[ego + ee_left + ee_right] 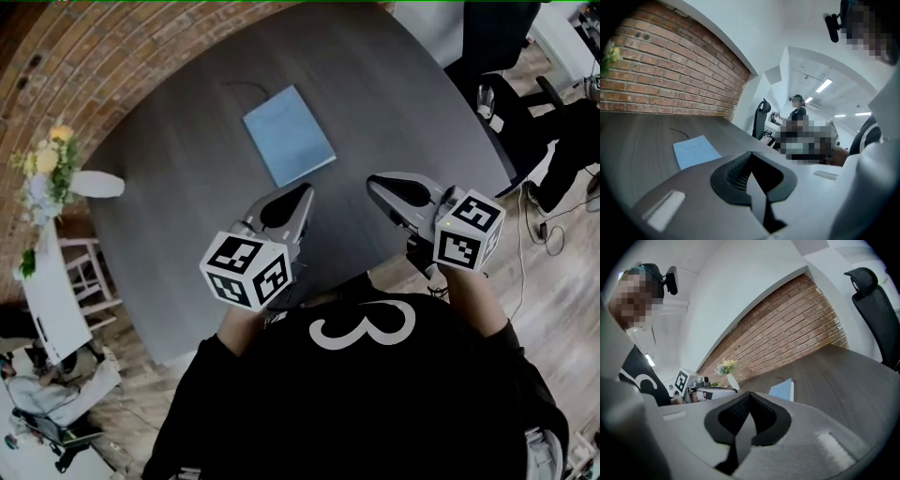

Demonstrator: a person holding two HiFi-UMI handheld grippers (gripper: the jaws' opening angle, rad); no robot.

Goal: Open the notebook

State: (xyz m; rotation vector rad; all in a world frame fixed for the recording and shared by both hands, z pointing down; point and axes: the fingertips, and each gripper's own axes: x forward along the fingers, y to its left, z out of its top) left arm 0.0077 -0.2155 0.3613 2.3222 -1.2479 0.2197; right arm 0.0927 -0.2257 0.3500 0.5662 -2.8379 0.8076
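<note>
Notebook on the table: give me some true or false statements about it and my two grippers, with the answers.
1. The notebook lies closed and flat on the table. True.
2. The left gripper and the right gripper are both on the person's side of the notebook, apart from it. True.
3. The left gripper is clamped on the notebook's cover. False: its jaws are together with nothing between them, short of the notebook.
4. The notebook is red. False: it is light blue.
5. The right gripper's jaws stand wide open. False: they are together and hold nothing.
</note>
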